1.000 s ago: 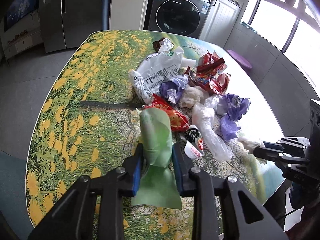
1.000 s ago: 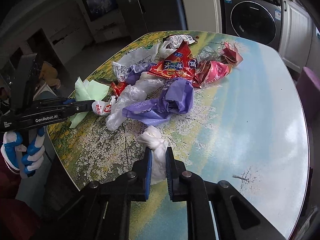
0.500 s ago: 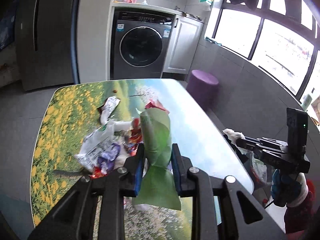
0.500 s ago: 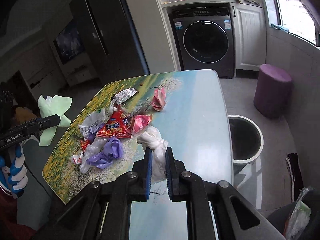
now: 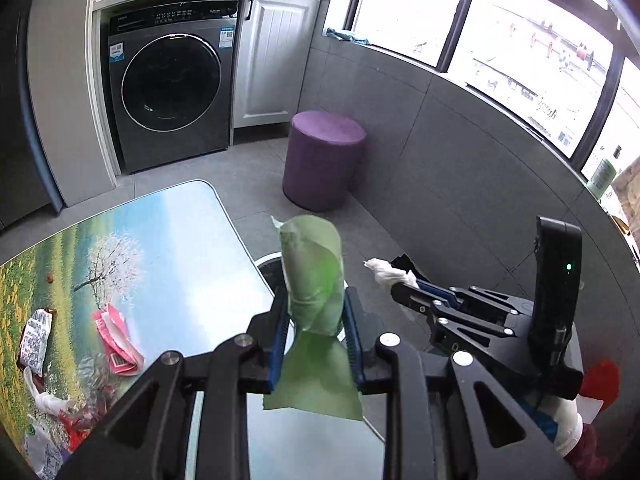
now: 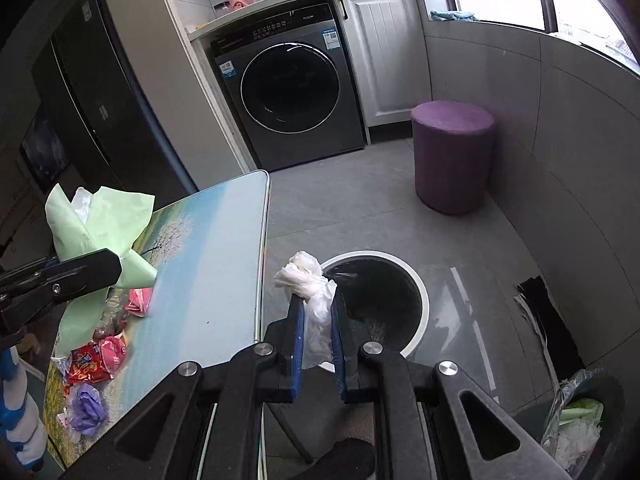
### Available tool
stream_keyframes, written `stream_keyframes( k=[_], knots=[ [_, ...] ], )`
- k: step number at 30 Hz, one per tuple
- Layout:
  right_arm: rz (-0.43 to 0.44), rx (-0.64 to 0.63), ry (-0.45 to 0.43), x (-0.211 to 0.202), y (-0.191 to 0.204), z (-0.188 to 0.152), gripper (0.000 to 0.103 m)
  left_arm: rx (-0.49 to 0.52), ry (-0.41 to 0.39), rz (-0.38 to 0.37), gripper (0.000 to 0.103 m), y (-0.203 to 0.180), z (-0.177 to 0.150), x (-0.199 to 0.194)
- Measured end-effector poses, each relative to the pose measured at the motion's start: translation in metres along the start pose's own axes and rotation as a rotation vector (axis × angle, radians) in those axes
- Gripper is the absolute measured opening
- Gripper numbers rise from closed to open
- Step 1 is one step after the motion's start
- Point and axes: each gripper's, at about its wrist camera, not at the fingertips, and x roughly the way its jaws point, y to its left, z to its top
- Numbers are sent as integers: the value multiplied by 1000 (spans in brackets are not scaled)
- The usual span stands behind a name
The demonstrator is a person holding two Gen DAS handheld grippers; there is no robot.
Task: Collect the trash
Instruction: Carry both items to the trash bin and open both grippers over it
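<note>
My left gripper [image 5: 316,312] is shut on a green paper wrapper [image 5: 314,276] and holds it in the air past the table's right edge; it also shows in the right wrist view [image 6: 96,224]. My right gripper [image 6: 318,312] is shut on a crumpled white plastic bag [image 6: 310,284], just left of and above the white-rimmed trash bin [image 6: 420,308] on the floor. In the left wrist view the bin [image 5: 266,260] is mostly hidden behind the green wrapper. Several wrappers [image 6: 94,364] stay on the table [image 6: 216,248].
A purple stool [image 6: 452,160] stands beyond the bin near the wall. A washing machine [image 6: 296,92] is at the back. A second bin with a bag [image 6: 576,424] sits at lower right. A black cloth [image 6: 544,320] lies on the floor.
Both grippers have swung right, off the table top toward the floor bin, each still holding its piece. The trash pile has slid to the left edge of both views.
</note>
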Motion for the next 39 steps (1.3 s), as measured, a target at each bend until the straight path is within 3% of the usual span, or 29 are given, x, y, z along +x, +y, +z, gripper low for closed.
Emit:
stream_keyframes(
  k=[5, 7, 9, 11, 13, 15, 19, 21, 28, 31, 33, 39],
  knots=[
    [-15, 27, 42, 59, -32, 7, 16, -9, 53, 11, 29, 0, 29, 64],
    [-26, 30, 71, 87, -43, 6, 23, -8, 77, 19, 29, 1, 36, 90],
    [-22, 40, 92, 114, -53, 3, 44, -16, 102, 23, 30, 5, 40, 113],
    [-29, 53, 112, 138, -63, -3, 56, -28, 127, 21, 32, 13, 40, 132],
    [-22, 62, 116, 160, -71, -8, 60, -40, 147, 20, 34, 18, 41, 148],
    [-6, 83, 103, 180, -79, -14, 73, -47, 164, 15, 35, 24, 40, 161],
    [-6, 44, 92, 219, -81, -21, 75, -59, 187, 6, 39, 31, 37, 178],
    [-16, 1, 98, 237, -78, -25, 84, -65, 196, 1, 39, 34, 35, 182],
    [-106, -153, 130, 284, -71, -44, 84, -73, 179, -29, 40, 41, 29, 170],
    [-87, -163, 123, 292, -71, -47, 84, -91, 170, -40, 40, 45, 26, 162],
    [-93, -193, 115, 299, -66, -47, 93, -86, 161, -30, 40, 45, 24, 156],
    [-98, -267, 168, 319, -54, -53, 93, -74, 142, 2, 40, 46, 14, 135]
  ],
)
